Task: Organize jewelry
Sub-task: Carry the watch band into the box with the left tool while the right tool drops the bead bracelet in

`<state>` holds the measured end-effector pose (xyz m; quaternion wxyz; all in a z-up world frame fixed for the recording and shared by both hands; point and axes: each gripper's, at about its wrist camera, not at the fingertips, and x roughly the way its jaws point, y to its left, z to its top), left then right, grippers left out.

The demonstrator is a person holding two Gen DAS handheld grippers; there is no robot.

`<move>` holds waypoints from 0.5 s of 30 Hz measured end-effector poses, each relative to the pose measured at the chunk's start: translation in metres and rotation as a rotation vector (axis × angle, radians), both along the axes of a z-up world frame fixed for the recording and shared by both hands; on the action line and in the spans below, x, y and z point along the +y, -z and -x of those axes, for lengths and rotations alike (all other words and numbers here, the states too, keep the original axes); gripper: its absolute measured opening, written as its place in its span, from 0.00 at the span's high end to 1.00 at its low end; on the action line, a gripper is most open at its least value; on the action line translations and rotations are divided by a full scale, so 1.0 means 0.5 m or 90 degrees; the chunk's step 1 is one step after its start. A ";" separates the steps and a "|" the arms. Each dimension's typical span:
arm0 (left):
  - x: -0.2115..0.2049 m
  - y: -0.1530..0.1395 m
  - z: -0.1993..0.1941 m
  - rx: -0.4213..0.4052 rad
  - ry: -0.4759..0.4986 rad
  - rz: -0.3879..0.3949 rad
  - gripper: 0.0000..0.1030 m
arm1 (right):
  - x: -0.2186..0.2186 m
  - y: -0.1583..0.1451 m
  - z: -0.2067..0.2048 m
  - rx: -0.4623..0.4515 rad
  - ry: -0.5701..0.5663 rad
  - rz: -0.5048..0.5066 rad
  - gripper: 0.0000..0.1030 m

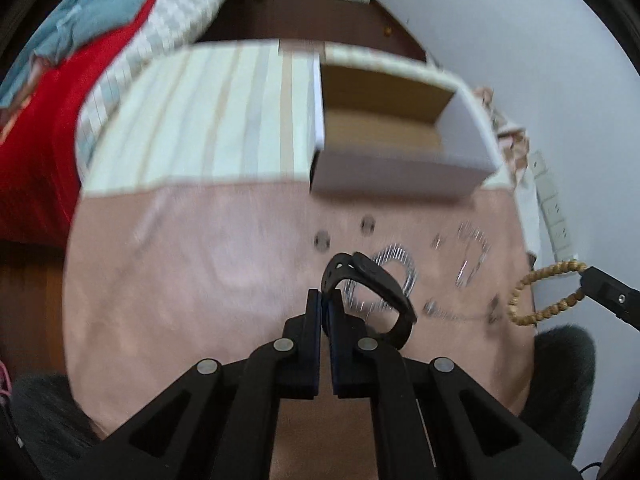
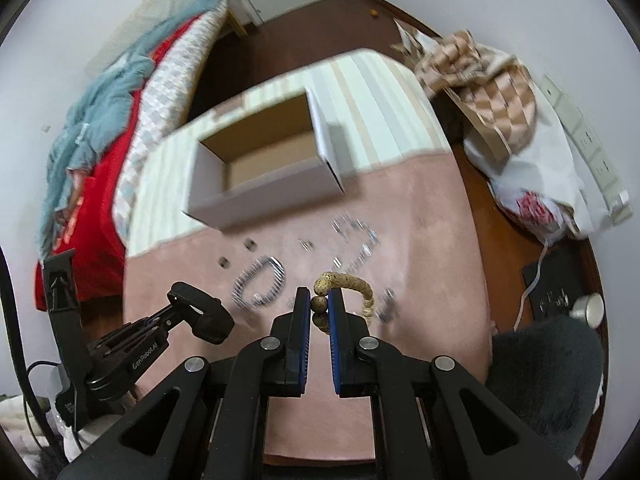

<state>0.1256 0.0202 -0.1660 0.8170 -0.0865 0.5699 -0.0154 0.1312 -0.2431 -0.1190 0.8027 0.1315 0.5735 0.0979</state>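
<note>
Bedroom; work surface is a pink cloth (image 1: 180, 272) over a striped table.

Left gripper (image 1: 326, 300): jaws nearly shut, pinching a black band (image 1: 380, 284) at centre frame, lifted off the cloth. Right gripper (image 2: 319, 304): jaws close together on a bead bracelet (image 2: 352, 284), its loop hanging to the right.

Beyond the tips, silver chains (image 2: 260, 284) and small pieces lie loose mid-frame. The open box (image 2: 264, 160) sits upper centre, seemingly empty.

Judgement: carry both over the box rim before letting go, keeping the grippers apart and dangling loops off the chains. Frames are motion-blurred.
</note>
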 end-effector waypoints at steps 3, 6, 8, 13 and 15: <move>0.005 -0.062 -0.031 -0.042 0.002 0.001 0.99 | 0.013 -0.047 -0.037 -0.029 -0.016 -0.021 0.91; 0.002 -0.107 -0.083 -0.072 0.008 0.003 0.99 | 0.033 -0.094 -0.085 -0.063 -0.032 -0.029 0.91; 0.006 -0.125 -0.128 -0.083 0.013 0.000 0.99 | 0.048 -0.116 -0.127 -0.085 -0.042 -0.025 0.91; 0.012 -0.110 -0.231 -0.070 0.023 -0.005 0.99 | 0.084 -0.107 -0.237 -0.084 -0.061 -0.015 0.91; 0.014 -0.087 -0.272 -0.052 0.026 -0.002 0.99 | 0.098 -0.084 -0.281 -0.070 -0.070 -0.013 0.91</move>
